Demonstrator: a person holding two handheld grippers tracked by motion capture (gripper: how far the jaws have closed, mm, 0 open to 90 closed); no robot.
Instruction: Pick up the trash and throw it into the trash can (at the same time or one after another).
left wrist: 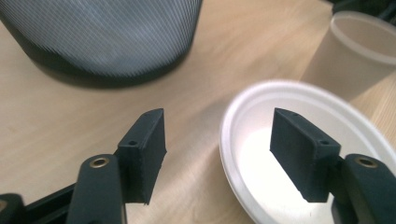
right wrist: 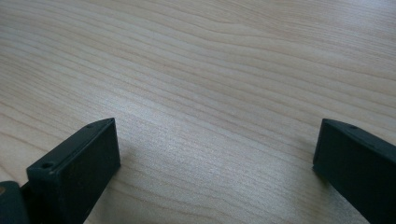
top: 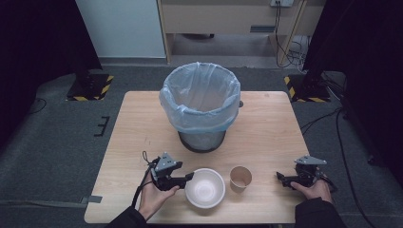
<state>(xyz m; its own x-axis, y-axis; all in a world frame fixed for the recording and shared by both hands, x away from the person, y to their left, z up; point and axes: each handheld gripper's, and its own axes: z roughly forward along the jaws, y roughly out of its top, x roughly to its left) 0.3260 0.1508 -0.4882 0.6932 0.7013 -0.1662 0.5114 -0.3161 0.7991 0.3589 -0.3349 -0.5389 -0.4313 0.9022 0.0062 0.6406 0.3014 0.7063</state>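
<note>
A white paper bowl (top: 205, 188) sits near the table's front edge, with a brown paper cup (top: 240, 178) upright just right of it. My left gripper (top: 190, 177) is open at the bowl's left rim; in the left gripper view the rim of the bowl (left wrist: 243, 116) runs between the two jaws, one jaw outside it and one over its inside, and the cup (left wrist: 348, 51) stands behind. My right gripper (top: 280, 177) rests low at the front right, open, with bare wooden table (right wrist: 210, 84) between its jaws.
A black mesh bin (top: 201, 107) lined with a pale blue bag stands at the table's middle, behind the bowl; its base (left wrist: 100, 42) looms close in the left gripper view. Grey floor surrounds the table (top: 138, 137).
</note>
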